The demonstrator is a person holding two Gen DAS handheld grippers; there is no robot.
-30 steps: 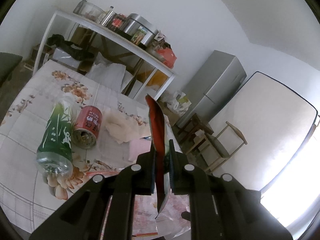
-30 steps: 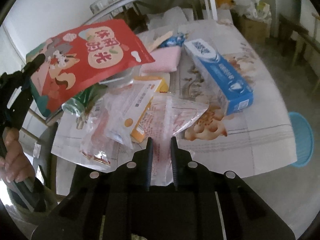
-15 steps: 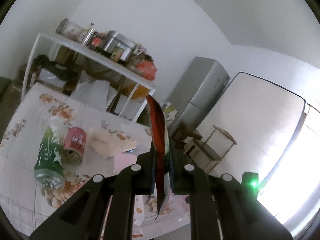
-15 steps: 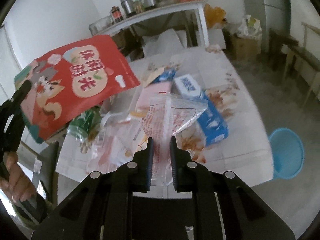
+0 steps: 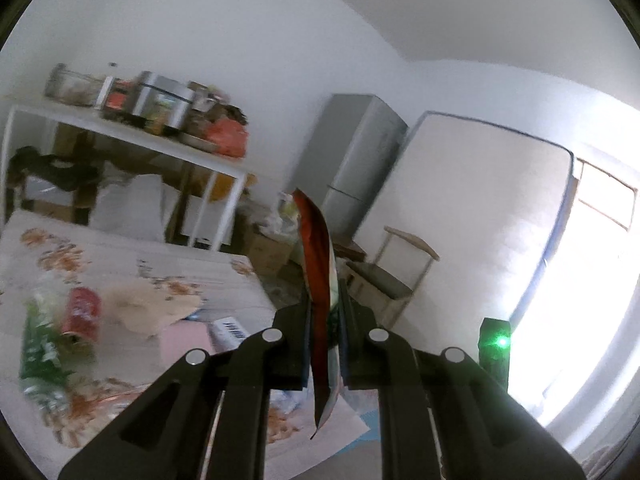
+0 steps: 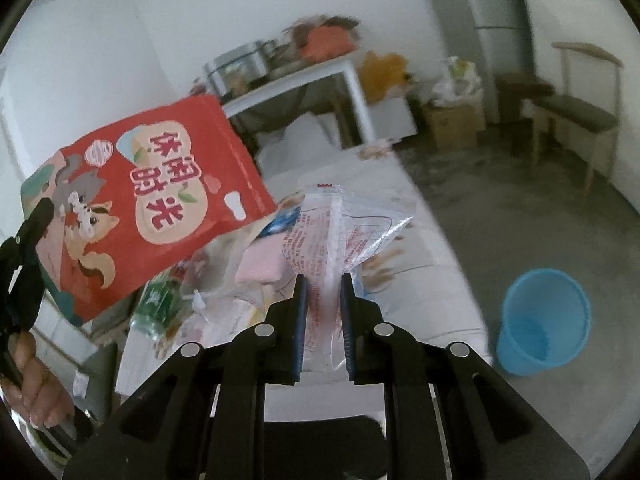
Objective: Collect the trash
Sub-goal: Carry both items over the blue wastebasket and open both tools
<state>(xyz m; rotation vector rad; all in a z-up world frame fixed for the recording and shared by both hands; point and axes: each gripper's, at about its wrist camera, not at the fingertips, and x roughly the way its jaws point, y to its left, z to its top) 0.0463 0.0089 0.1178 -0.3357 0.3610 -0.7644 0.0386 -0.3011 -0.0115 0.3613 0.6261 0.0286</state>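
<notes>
My left gripper (image 5: pixel 324 300) is shut on a red snack bag (image 5: pixel 318 280), seen edge-on here and held above the table. The bag's printed face (image 6: pixel 148 204) shows in the right wrist view at the left, with the left gripper (image 6: pixel 36 216) at its corner. My right gripper (image 6: pixel 323 280) is shut on a clear plastic bag with red print (image 6: pixel 344 228), lifted above the table. A blue waste bin (image 6: pixel 544 320) stands on the floor to the right of the table.
On the floral table (image 5: pixel 224 272) lie a green bottle (image 5: pixel 38 352), a red can (image 5: pixel 82 312), crumpled paper (image 5: pixel 148 304), a pink pad (image 5: pixel 184 340). A white shelf (image 5: pixel 128 132), grey fridge (image 5: pixel 352 160), chair (image 6: pixel 576 112) and boxes (image 6: pixel 452 124) stand behind.
Both grippers have risen and tilted up with their bags; the table has dropped lower in both views. The blue bin has come more fully into the right wrist view.
</notes>
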